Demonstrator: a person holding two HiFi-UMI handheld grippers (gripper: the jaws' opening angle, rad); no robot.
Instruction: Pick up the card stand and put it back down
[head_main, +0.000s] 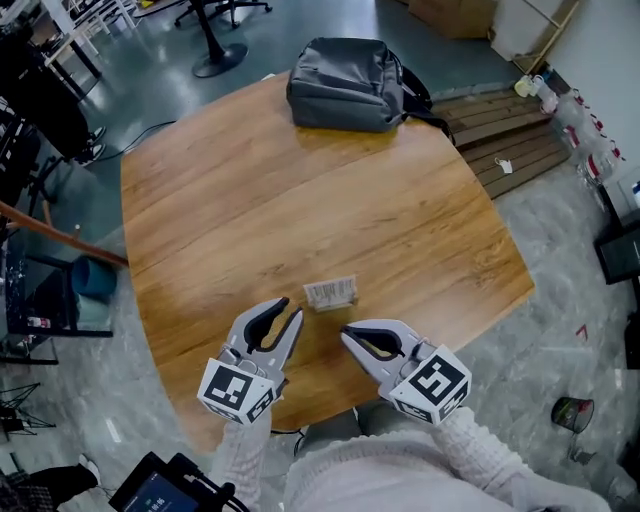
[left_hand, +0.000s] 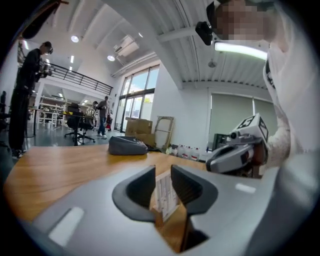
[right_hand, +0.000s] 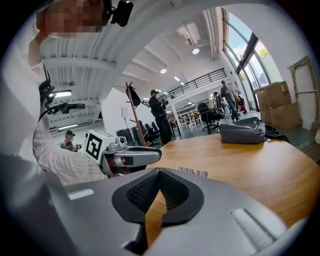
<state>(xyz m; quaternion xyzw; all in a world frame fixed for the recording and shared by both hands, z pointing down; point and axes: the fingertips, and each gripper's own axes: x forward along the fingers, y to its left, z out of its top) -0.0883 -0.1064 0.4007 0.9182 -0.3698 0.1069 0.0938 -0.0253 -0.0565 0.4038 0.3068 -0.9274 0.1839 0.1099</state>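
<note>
1. Card stand (head_main: 331, 292) sits on the wooden tabletop (head_main: 250, 200), the largest thing in view. The tabletop is a rounded slab over a grey floor (head_main: 560, 300), and the stand is close to the edge nearest the person.
2. A grey backpack (head_main: 345, 85) lies at the far edge of the tabletop, well apart from the stand.
3. A wooden pallet (head_main: 510, 135) lies on the floor beside the tabletop's far right corner.
4. The left gripper (head_main: 290, 308) hangs over the near part of the tabletop and points at the stand's left end. Its jaws are released and stand a little apart. The left gripper view shows the stand's printed face through the gap, just past the tips, with neither pad pressing on it.
5. The right gripper (head_main: 346, 332) is just beside the left one. Its jaws are clenched together with nothing between them, and its tips are near the stand's front side but not touching it.
6. The card stand is the smallest thing here, a pale card with barcode-like stripes. It lies just ahead of both grippers' tips.
</note>
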